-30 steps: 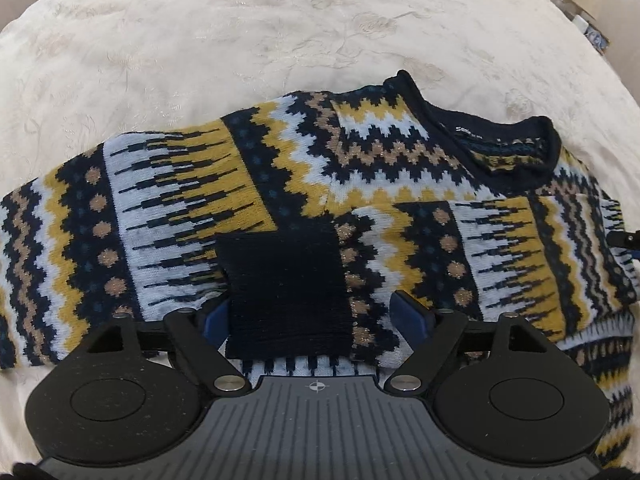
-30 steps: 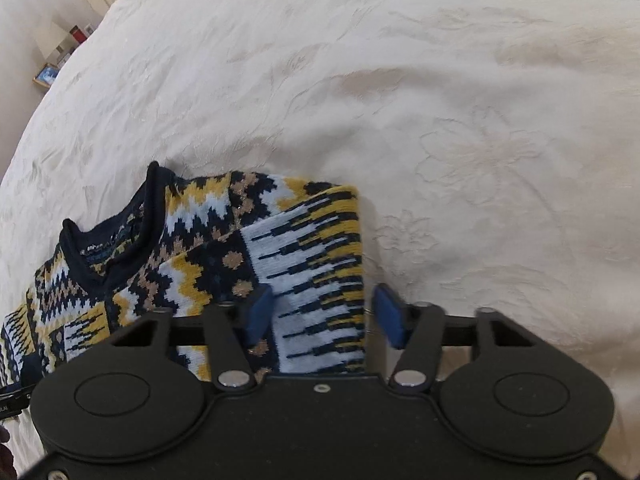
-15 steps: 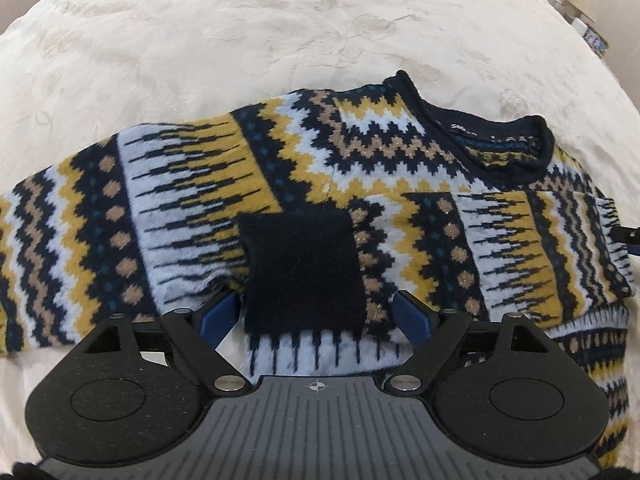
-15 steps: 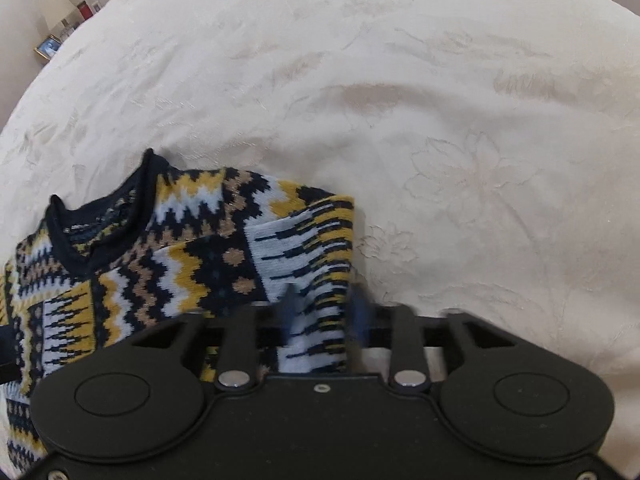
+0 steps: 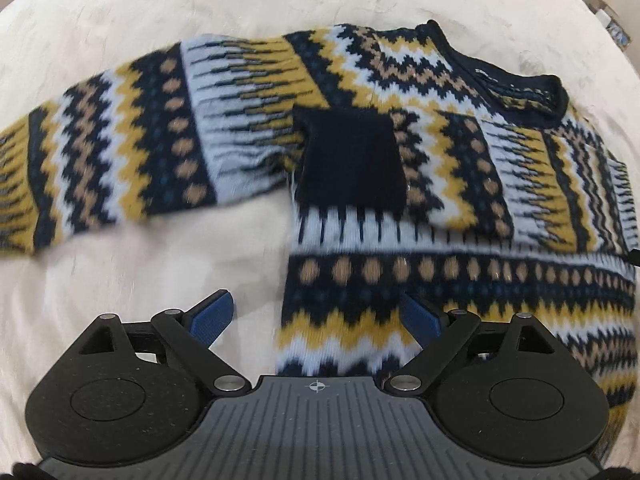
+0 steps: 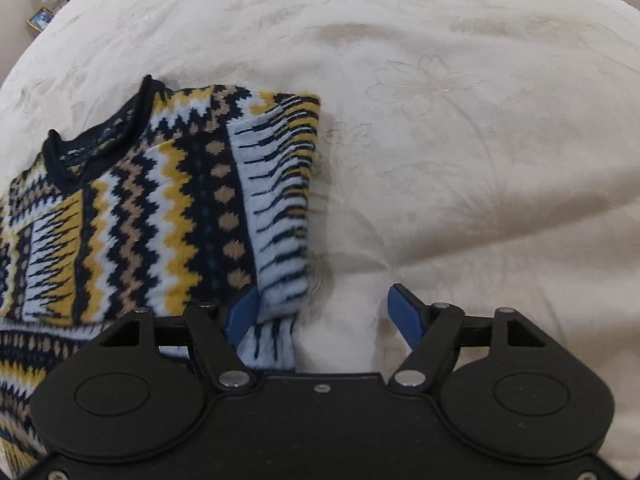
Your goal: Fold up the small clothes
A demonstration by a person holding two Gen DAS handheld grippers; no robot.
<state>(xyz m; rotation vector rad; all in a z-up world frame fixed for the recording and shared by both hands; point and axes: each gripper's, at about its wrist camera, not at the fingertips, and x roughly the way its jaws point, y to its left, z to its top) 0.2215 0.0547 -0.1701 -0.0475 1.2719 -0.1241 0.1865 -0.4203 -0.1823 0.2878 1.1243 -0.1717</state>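
The sweater (image 5: pixel 420 184), knitted in navy, mustard, tan and pale blue zigzags and dots, lies flat on a cream bedspread (image 5: pixel 160 288) with a faint flower pattern. In the left wrist view one sleeve is folded across the chest, its plain navy cuff (image 5: pixel 352 160) resting on the patterned front just below the shoulder, while the other sleeve (image 5: pixel 120 152) stretches out sideways over the bedspread, its far end blurred. The navy collar (image 5: pixel 520 80) sits at the upper right of that view, and the body runs down toward the lower right. In the right wrist view the collar (image 6: pixel 100 136) is at the left and the folded sleeve's outer edge forms a straight pale blue and black striped border (image 6: pixel 280 208) against the bare bedspread (image 6: pixel 460 160). The left gripper (image 5: pixel 316 316) hovers low with its blue pads spread wide, one over bare bedspread and the other over the sweater's side edge, holding nothing. The right gripper (image 6: pixel 326 312) is likewise spread wide; its left pad (image 6: pixel 240 312) lies against or under the striped edge, I cannot tell which, and its right pad (image 6: pixel 406 316) is over bare bedspread. A framed picture (image 6: pixel 40 18) stands far off at the upper left.
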